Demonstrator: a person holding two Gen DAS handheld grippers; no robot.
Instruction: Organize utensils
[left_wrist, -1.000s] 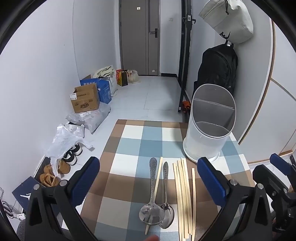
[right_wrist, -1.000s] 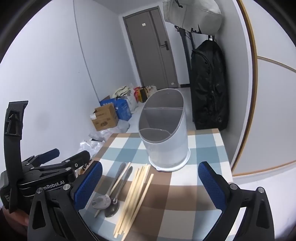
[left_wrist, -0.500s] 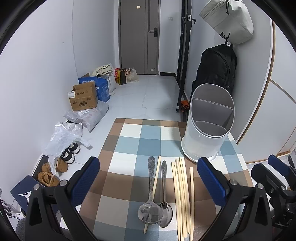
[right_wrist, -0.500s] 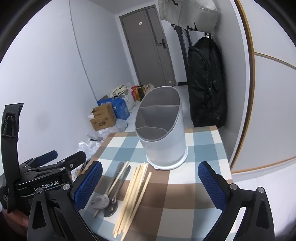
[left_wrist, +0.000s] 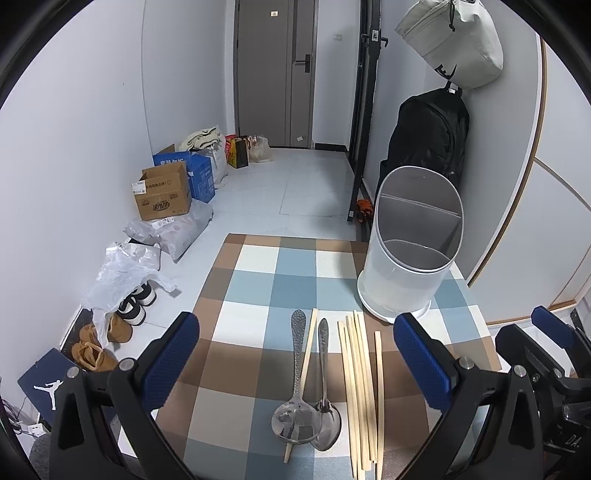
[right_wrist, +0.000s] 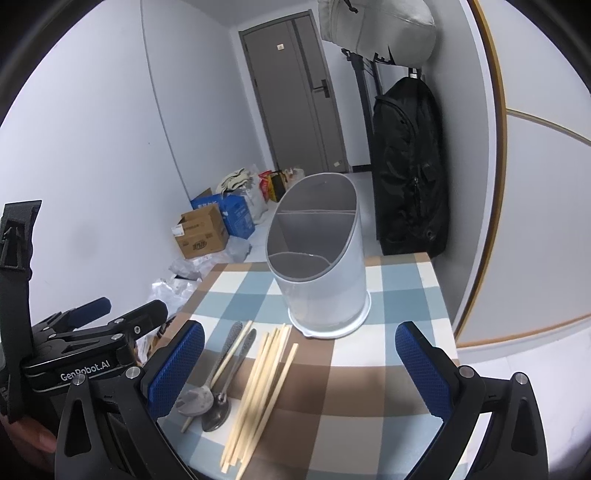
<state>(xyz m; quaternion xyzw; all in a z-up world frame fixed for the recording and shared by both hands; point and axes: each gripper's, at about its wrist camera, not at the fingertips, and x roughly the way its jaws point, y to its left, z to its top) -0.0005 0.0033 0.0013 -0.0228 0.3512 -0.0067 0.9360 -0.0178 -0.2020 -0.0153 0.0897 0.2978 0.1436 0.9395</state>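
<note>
Both hand-held grippers hover over the near edge of a small table (left_wrist: 258, 373) covered in a blue, brown and white checked cloth. The left hand-held gripper (left_wrist: 295, 365) has its blue-padded fingers (left_wrist: 171, 360) spread wide apart, with nothing between them; the spoons and chopsticks lie on the cloth below the gap. The right hand-held gripper (right_wrist: 299, 365) is likewise spread wide and empty, and it sits just to the right of the left one, whose black frame shows at the left of the right wrist view.

Two metal spoons (left_wrist: 295, 406) lie side by side on the table, bowls toward the near edge, handles pointing away. A single chopstick (left_wrist: 304, 363) runs between them, its near end tucked under the larger spoon's bowl. Just to the right lies a loose bundle of pale wooden chopsticks (left_wrist: 356, 384), roughly parallel to the spoons, with one more stick a little apart on the right.

Beyond the chopsticks, at the far right part of the table, stands a white utensil holder (left_wrist: 410, 258), upright, with a slanted rim and a divider splitting it into compartments; both look empty.

On the floor to the left are cardboard boxes (left_wrist: 162, 195), plastic bags and shoes. A black backpack (left_wrist: 428, 136) hangs on the wall behind the holder.
</note>
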